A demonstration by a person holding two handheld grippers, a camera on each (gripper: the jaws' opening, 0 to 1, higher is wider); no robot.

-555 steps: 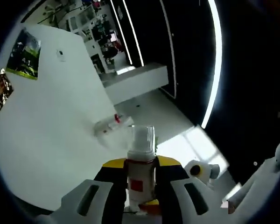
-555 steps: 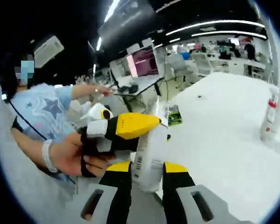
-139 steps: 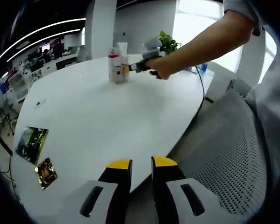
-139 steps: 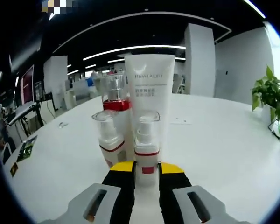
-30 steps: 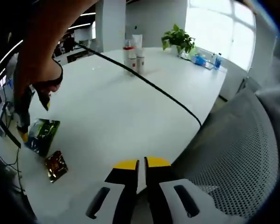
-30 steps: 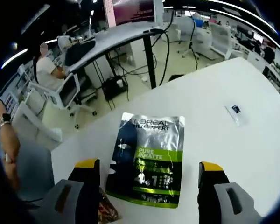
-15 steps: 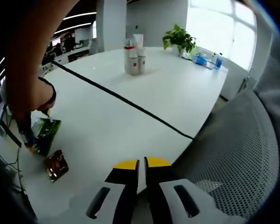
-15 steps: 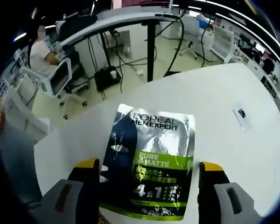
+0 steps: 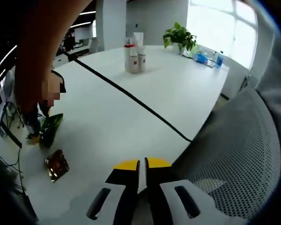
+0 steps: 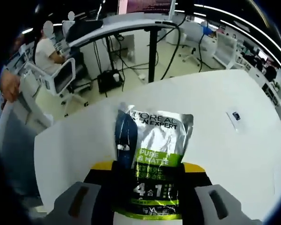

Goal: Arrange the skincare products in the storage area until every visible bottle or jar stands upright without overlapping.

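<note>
Between the right gripper's jaws, the sachet (image 10: pixel 152 161) is glossy silver foil with a green and blue print. The table (image 10: pixel 234 154) beyond the jaws is smooth, matt white. Right of the left jaws, the chair (image 9: pixel 239 150) is grey mesh cloth.

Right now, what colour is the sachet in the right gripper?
Silver and dark blue with a lime-green band; the sachet shows best in the right gripper view.

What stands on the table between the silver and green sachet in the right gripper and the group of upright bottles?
Nothing solid stands there. Between the sachet, held in the right gripper, and the upright bottles, a black cable runs across the white table; otherwise bare tabletop.
</note>
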